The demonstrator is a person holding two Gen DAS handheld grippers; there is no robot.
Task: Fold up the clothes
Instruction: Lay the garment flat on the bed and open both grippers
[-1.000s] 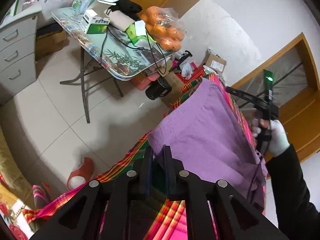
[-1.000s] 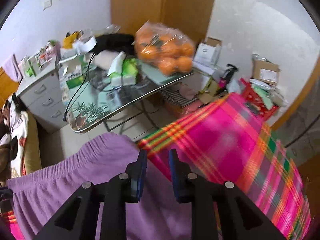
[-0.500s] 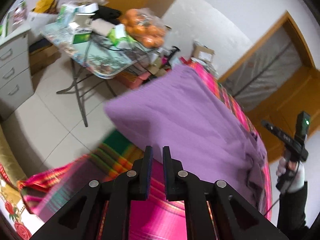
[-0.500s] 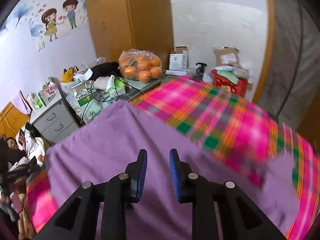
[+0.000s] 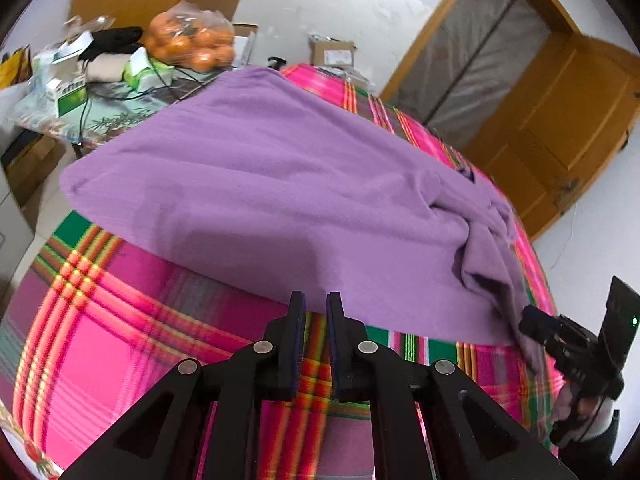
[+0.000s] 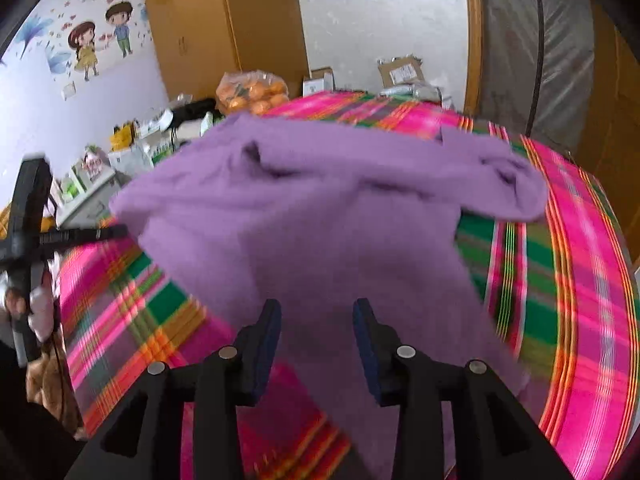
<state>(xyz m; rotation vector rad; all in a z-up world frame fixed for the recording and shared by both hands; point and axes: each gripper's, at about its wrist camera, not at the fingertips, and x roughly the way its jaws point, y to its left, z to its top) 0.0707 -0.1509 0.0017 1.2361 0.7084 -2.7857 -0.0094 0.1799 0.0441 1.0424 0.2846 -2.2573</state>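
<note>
A purple garment (image 5: 280,184) lies spread across a bed's pink-and-green plaid cover (image 5: 120,320), one broad panel smooth, the other side gathered into a rumpled bunch (image 5: 484,248) near the cover's edge. It looks laid out flat so that a fold can be made, though no crease is yet set and the bunched side wants straightening first.

The left tool (image 5: 316,312) hangs just short of the garment's near hem, its jaws nearly together with a narrow slot between them; no cloth shows in that slot, only plaid below. The right tool (image 6: 316,320) is over the garment's lower panel, its jaws opening, purple cloth lying under and between them without either pad pressing on it. By the look of it, the cloth has been let go there rather than being taken up.

In the left view the right tool's nose meets a trailing corner of the garment (image 5: 528,344) at the frame's edge; whether it touches is hard to tell. A light-gloved hand (image 5: 576,404) grips its handle, mostly cut off.

Motion blur softens the right view, so the garment's seams and which part is sleeve or body stay unclear. Beyond the bed a cluttered tabletop (image 5: 100,120) carries a bag of oranges (image 5: 188,40) and boxes; a wooden door (image 5: 560,128) stands behind.
</note>
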